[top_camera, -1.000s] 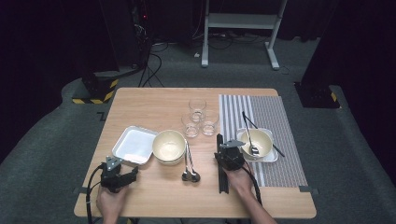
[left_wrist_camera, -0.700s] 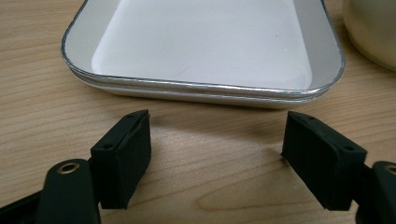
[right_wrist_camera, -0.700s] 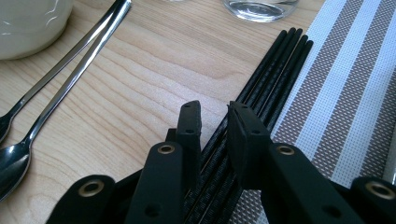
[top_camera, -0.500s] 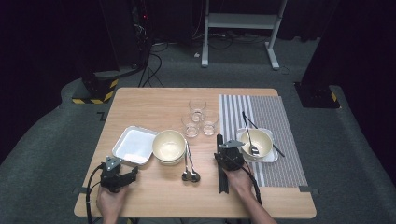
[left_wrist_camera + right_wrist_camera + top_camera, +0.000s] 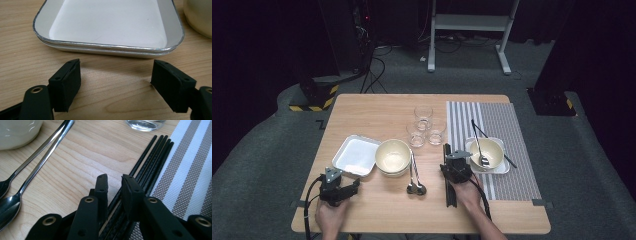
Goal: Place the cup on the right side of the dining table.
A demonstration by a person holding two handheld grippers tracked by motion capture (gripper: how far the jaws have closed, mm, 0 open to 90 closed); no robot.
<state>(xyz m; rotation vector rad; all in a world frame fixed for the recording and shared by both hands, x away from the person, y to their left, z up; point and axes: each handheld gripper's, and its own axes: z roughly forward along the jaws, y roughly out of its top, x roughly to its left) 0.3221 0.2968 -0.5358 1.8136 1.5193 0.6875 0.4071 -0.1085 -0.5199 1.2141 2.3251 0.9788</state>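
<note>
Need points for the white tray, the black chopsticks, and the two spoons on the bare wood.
white tray (image 5: pixel 110 22), left gripper view, flat inner floor.
black chopsticks (image 5: pixel 152 157), right gripper view, middle of the bundled shafts.
spoons (image 5: pixel 414 188), high view, the two bowls.

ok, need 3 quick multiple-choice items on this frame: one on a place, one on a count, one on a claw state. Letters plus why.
1. Where do the black chopsticks beside the right claw lie?
A. along the striped placemat's left edge
B. inside the white tray
C. across the empty bowl

2. How many clear glasses stand mid-table?
A. one
B. three
C. five

3. How does the left claw stand?
A. shut on the tray
B. shut on a spoon
C. open, holding nothing

Key: 1 A, the sticks run beside the striped placemat. 2 B, three cluster in the high view. 3 C, its jaws stand wide apart short of the white tray.
</note>
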